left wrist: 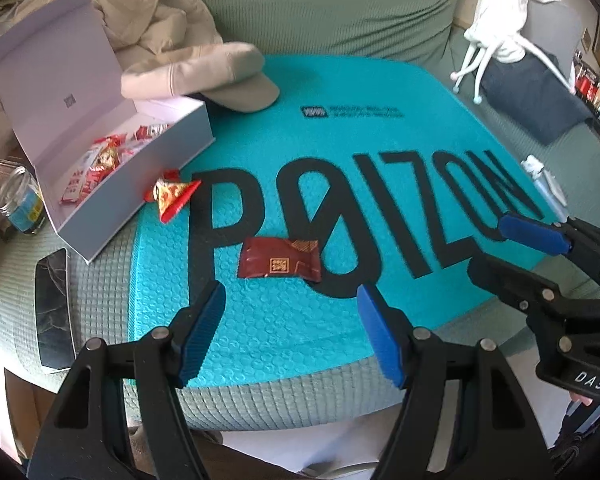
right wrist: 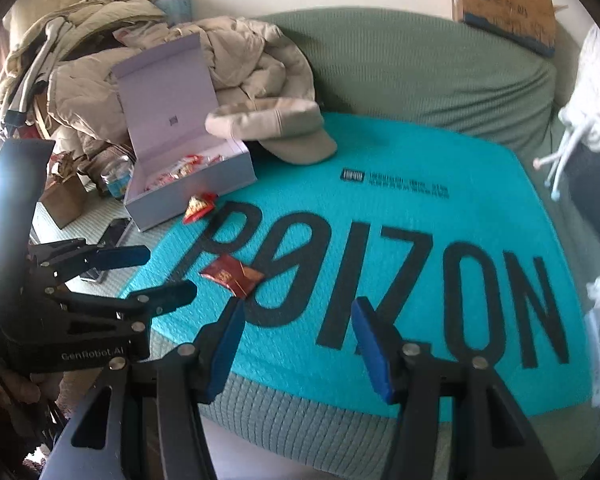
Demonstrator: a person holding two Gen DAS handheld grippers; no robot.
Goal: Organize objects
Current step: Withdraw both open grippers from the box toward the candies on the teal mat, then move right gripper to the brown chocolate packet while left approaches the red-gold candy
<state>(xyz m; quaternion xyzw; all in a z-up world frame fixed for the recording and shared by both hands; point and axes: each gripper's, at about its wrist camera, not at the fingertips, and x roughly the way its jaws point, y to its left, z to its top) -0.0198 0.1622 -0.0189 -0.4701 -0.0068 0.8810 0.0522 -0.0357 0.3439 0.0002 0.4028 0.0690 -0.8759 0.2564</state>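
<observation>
A dark red snack packet [left wrist: 281, 261] lies on the teal POIZON mailer [left wrist: 320, 320], just beyond my left gripper [left wrist: 292, 334], which is open and empty. It also shows in the right wrist view [right wrist: 233, 275]. A red-orange triangular packet [left wrist: 171, 196] lies beside the open white box [left wrist: 140, 172], which holds several red packets. My right gripper [right wrist: 298, 354] is open and empty over the mailer's near edge. It also shows at the right of the left wrist view [left wrist: 516, 244]. The left gripper appears at the left of the right wrist view [right wrist: 156, 276].
A beige cap [left wrist: 220, 76] and beige jacket [left wrist: 148, 8] lie behind the box. A glass jar [left wrist: 20, 200] and a phone [left wrist: 54, 308] sit left of the mailer. A white plush toy [left wrist: 504, 20] and dark cushion [left wrist: 532, 96] are at the right. A cardboard box [right wrist: 508, 4] sits on the sofa back.
</observation>
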